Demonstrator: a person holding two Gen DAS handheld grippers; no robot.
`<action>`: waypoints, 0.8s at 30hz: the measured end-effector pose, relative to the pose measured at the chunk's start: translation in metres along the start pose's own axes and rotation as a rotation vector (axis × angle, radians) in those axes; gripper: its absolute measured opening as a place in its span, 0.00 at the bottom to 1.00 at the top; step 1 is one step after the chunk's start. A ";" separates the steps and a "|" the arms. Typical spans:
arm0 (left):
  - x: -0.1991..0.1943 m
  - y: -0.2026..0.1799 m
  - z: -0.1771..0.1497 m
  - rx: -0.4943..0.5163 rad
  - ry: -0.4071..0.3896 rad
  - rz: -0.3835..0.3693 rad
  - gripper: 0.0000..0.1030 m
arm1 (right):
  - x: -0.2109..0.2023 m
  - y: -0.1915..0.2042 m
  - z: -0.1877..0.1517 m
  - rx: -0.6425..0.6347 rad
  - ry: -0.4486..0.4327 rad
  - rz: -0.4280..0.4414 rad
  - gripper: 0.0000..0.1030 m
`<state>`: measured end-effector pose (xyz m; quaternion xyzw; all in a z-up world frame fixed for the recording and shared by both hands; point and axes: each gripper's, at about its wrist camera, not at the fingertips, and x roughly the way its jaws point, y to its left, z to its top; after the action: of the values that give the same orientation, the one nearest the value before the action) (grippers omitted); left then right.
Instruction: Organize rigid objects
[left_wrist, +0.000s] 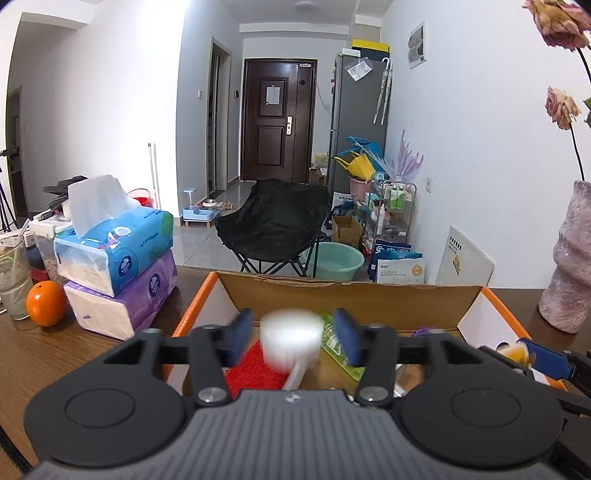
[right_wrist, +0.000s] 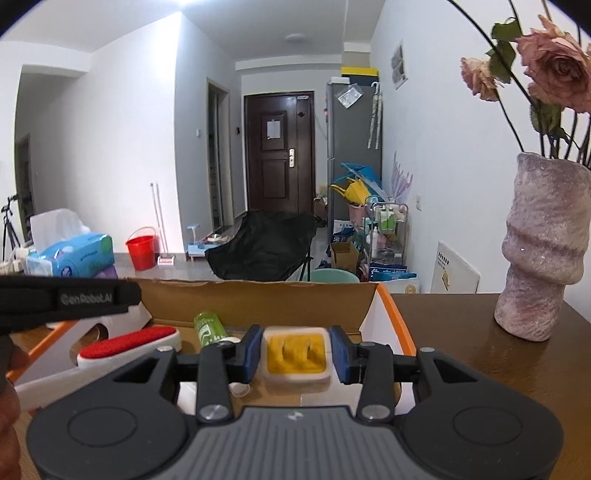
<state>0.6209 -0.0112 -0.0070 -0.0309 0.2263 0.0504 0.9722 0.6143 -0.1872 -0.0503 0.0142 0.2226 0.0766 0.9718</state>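
Observation:
An open cardboard box with orange edges stands on the wooden table. In the left wrist view my left gripper hangs over it, open. A blurred white round-topped object sits between its blue pads with a gap on each side. Below lie a red-faced brush and a green bottle. My right gripper is shut on a white square piece with a yellow inside, held over the box's right half. The red brush and green bottle lie to its left.
Stacked tissue packs, an orange and a glass stand left of the box. A pink vase with dried roses stands on the table to the right. A black folding chair and floor clutter lie beyond.

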 end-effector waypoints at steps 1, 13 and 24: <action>-0.003 0.002 0.000 -0.010 -0.011 0.008 0.84 | -0.001 0.000 0.000 -0.006 0.003 -0.003 0.46; -0.030 0.016 0.006 0.002 -0.064 0.034 1.00 | -0.015 -0.014 0.009 0.016 -0.036 -0.102 1.00; -0.075 0.020 0.003 0.022 -0.039 0.017 1.00 | -0.076 -0.019 0.014 0.002 -0.079 -0.083 1.00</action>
<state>0.5534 0.0030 0.0279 -0.0171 0.2081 0.0569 0.9763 0.5551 -0.2178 -0.0064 0.0091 0.1845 0.0356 0.9822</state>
